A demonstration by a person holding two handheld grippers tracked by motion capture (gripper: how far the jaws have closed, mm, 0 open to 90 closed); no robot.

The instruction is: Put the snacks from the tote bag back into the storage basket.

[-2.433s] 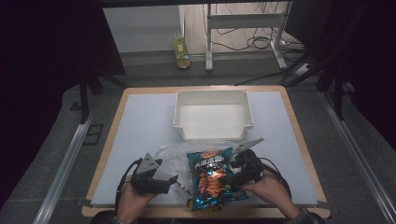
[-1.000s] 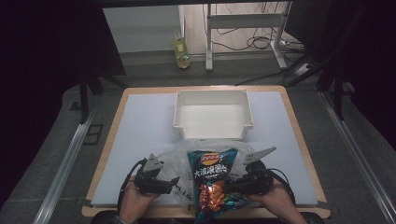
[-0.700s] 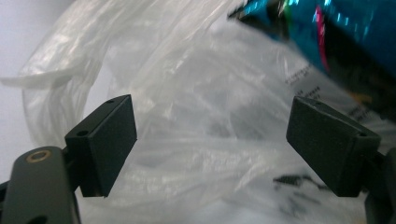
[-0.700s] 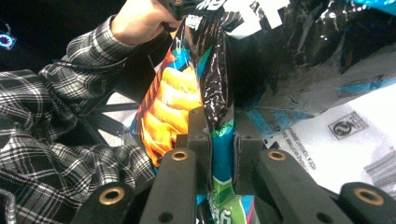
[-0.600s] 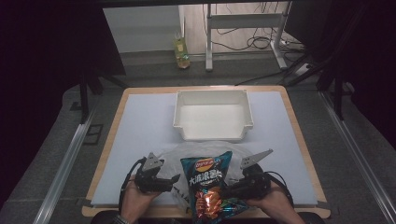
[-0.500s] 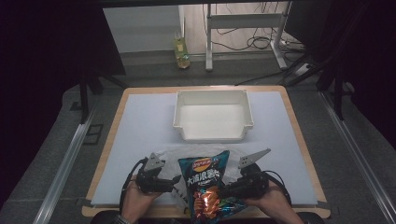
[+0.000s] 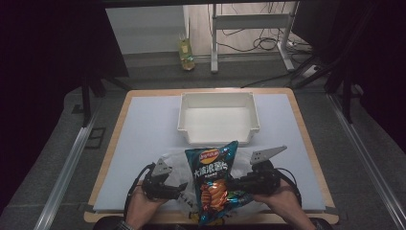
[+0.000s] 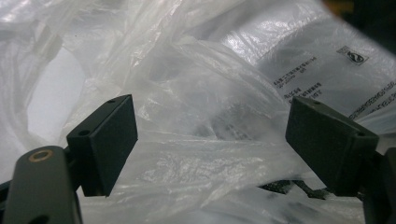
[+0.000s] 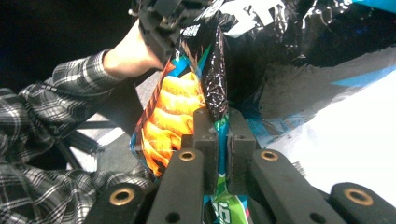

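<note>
A blue and orange chip bag (image 7: 213, 179) stands tilted up at the table's near edge, its top corner towards the bin. My right gripper (image 7: 231, 185) is shut on its right side; in the right gripper view the jaws (image 9: 218, 119) have just tightened on a fold of the chip bag (image 9: 170, 109). A crumpled clear plastic bag (image 7: 173, 162) lies to the left and behind it. My left gripper (image 7: 178, 188) is open, and in its own view the pads (image 8: 105, 140) stand wide apart with the loose plastic bag (image 8: 210, 93) between them.
A white empty bin (image 7: 218, 139) stands at the table's middle, just beyond the chip bag. The pale mat (image 7: 143, 129) stretches left and right of it. The wooden front edge (image 7: 115, 215) is right under both hands. A yellow bottle (image 7: 186, 50) stands on the floor beyond the table.
The chip bag lay flat between the grippers and now stands tilted up, lifted by the right gripper. Both hands drew back towards the near edge. The left gripper stayed by the plastic bag.
</note>
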